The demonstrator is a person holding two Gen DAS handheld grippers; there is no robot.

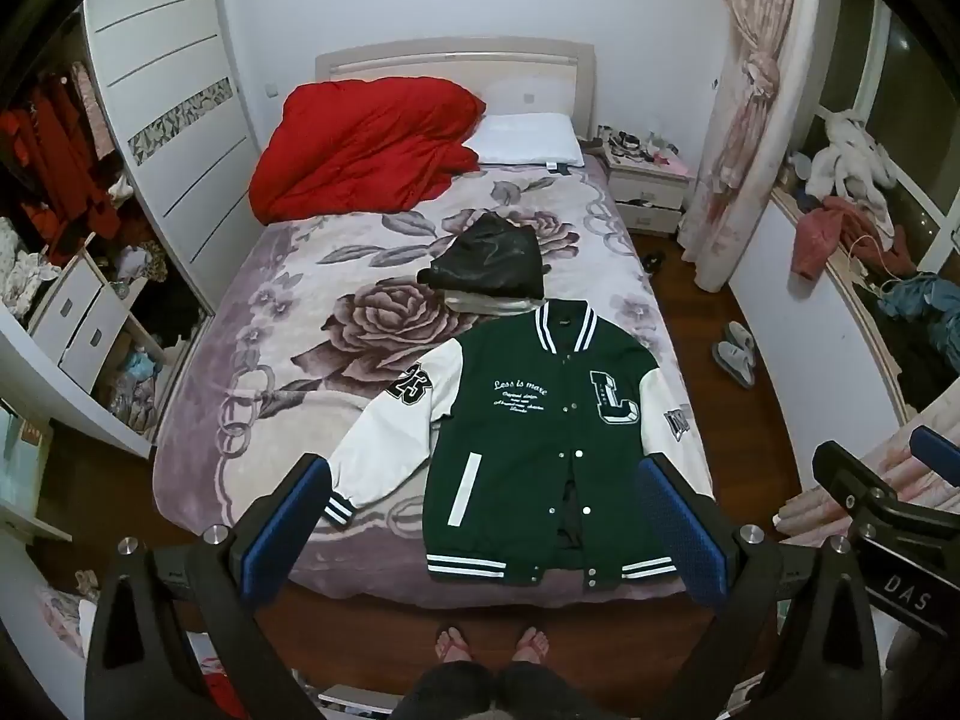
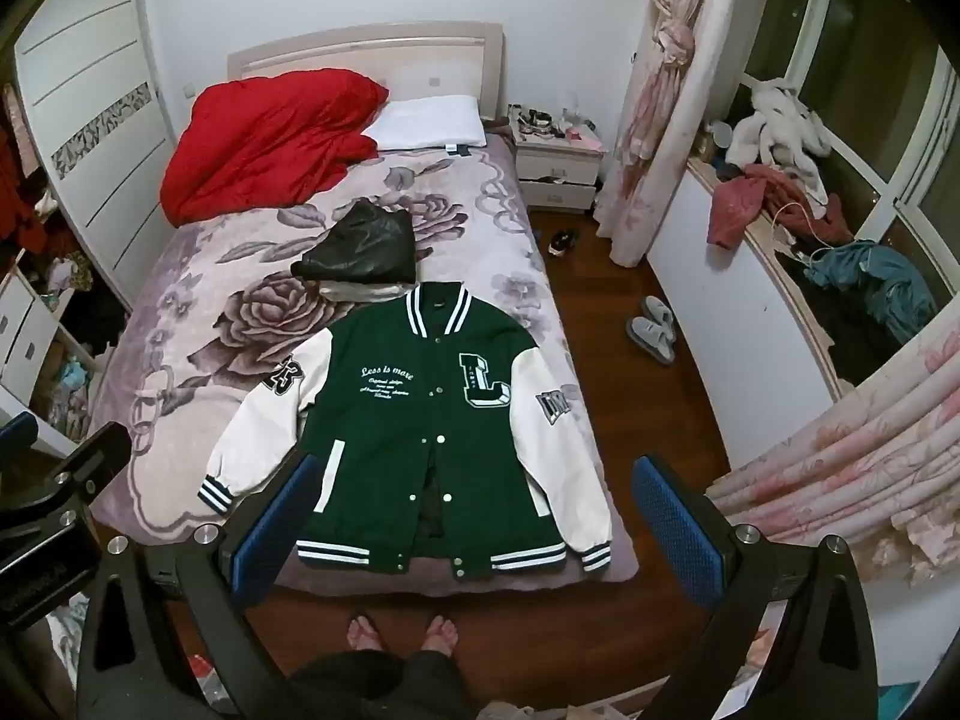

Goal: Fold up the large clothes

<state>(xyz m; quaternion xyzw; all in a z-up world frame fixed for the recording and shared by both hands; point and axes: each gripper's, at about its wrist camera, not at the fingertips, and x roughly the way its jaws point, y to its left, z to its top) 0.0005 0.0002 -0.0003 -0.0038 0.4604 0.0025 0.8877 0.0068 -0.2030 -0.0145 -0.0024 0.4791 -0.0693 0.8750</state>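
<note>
Both the left gripper (image 1: pixel 483 516) and the right gripper (image 2: pixel 474 513) hang high above the near end of the floral purple bed (image 1: pixel 288 324), blue-padded jaws spread wide and holding nothing. The green-and-white varsity jacket (image 1: pixel 540 438) lies flat, front up, near the bed's near edge. Its right cuff is hidden behind the left gripper's finger, and a folded black leather garment (image 1: pixel 489 267) lies just beyond the collar.

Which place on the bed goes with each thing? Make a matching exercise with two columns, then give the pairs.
Things:
1. jacket
2. duvet
3. pillow
4. black garment

Places:
A. at the headboard, beside the red bedding
B. flat at the foot of the bed, front up
C. mid-bed, just beyond the striped collar
D. bunched at the head of the bed, wardrobe side

Pairs: 1-B, 2-D, 3-A, 4-C
</note>
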